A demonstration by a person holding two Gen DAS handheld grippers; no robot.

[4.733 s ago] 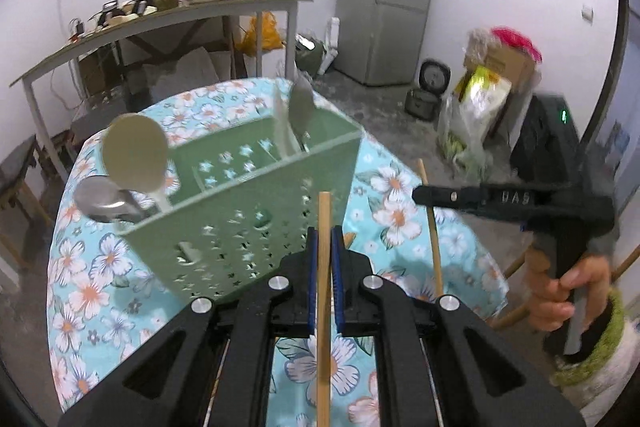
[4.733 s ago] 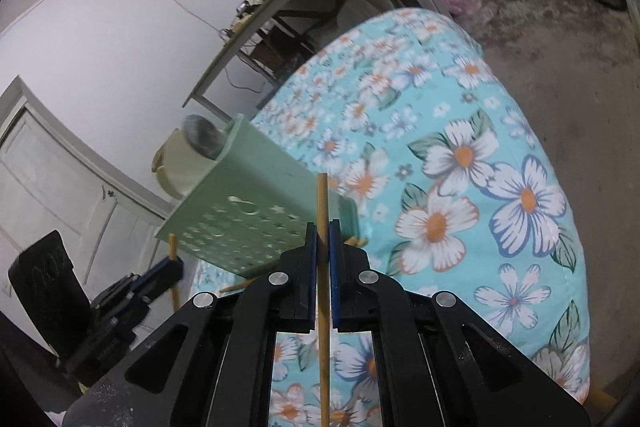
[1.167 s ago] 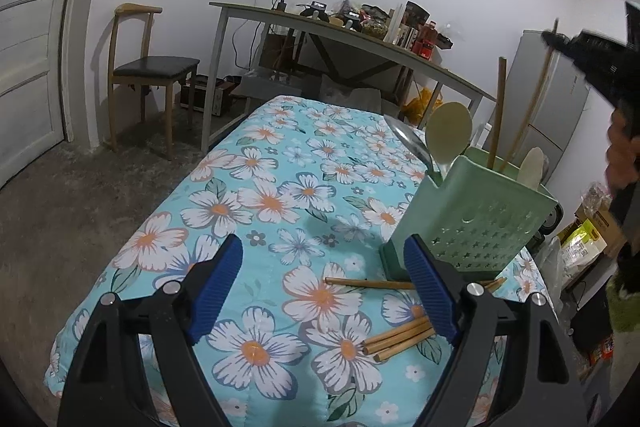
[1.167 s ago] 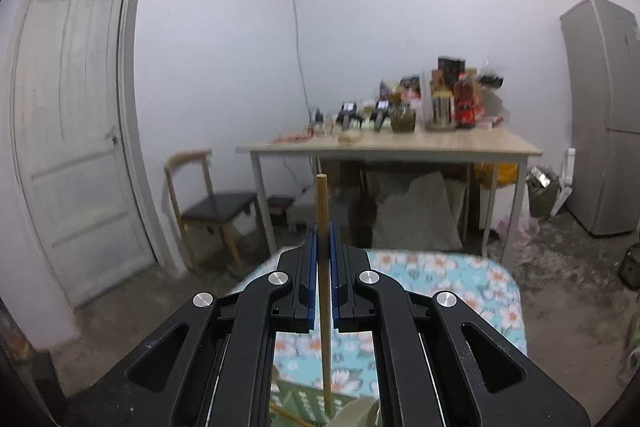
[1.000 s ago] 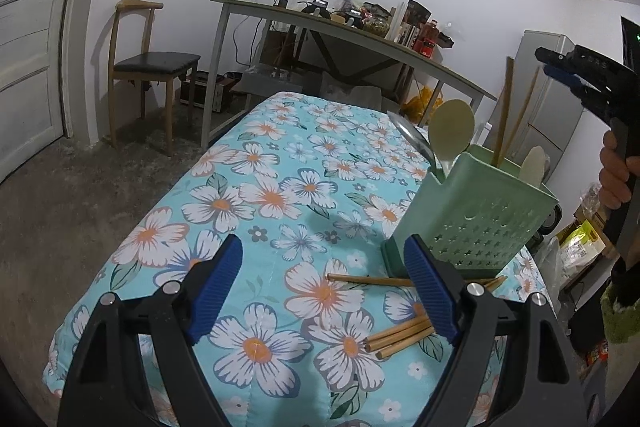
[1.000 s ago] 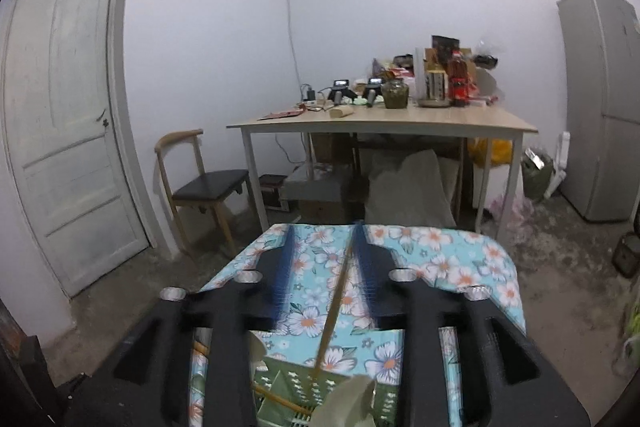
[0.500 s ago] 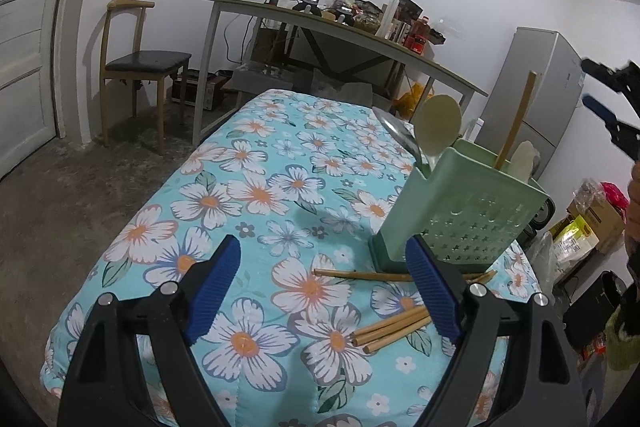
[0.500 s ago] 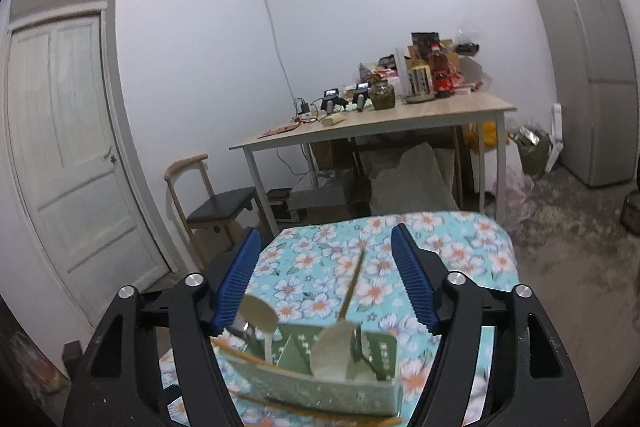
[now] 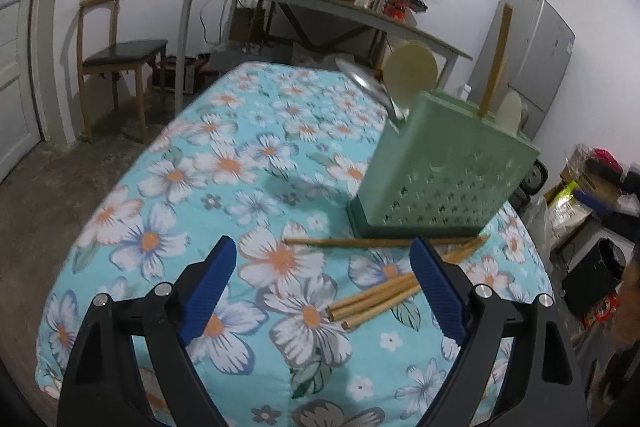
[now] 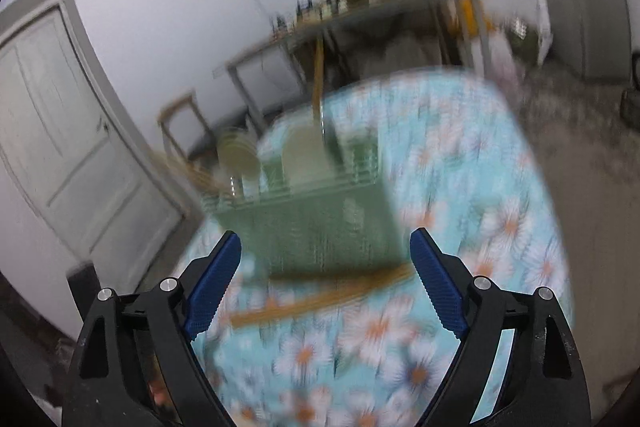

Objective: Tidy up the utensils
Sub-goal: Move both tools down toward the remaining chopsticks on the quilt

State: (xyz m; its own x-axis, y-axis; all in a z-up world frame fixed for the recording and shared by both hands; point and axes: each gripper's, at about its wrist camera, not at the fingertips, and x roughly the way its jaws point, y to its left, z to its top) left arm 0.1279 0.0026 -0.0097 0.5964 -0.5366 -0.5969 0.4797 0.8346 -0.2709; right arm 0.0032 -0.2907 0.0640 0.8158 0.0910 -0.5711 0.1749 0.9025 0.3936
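Note:
A green perforated utensil holder (image 9: pixel 440 167) stands on the floral tablecloth (image 9: pixel 224 163). It holds a cream spoon (image 9: pixel 410 75), a metal spoon (image 9: pixel 372 91) and an upright wooden chopstick (image 9: pixel 495 63). Several loose chopsticks (image 9: pixel 376 301) lie on the cloth in front of it. My left gripper (image 9: pixel 324 287) is open and empty above them. My right gripper (image 10: pixel 324 287) is open and empty; its view is blurred, showing the holder (image 10: pixel 320 227) and loose chopsticks (image 10: pixel 316 299) below it.
A long grey table (image 9: pixel 320 3) with jars and clutter stands behind. A wooden chair (image 9: pixel 116 55) and a white door (image 10: pixel 68 131) are at the left, a grey fridge (image 9: pixel 532 55) at the right. Bags and boxes (image 9: pixel 588 187) sit on the floor.
My right gripper opened and let the chopstick go into the holder, then swung down toward the table. My left gripper moved closer to the loose chopsticks.

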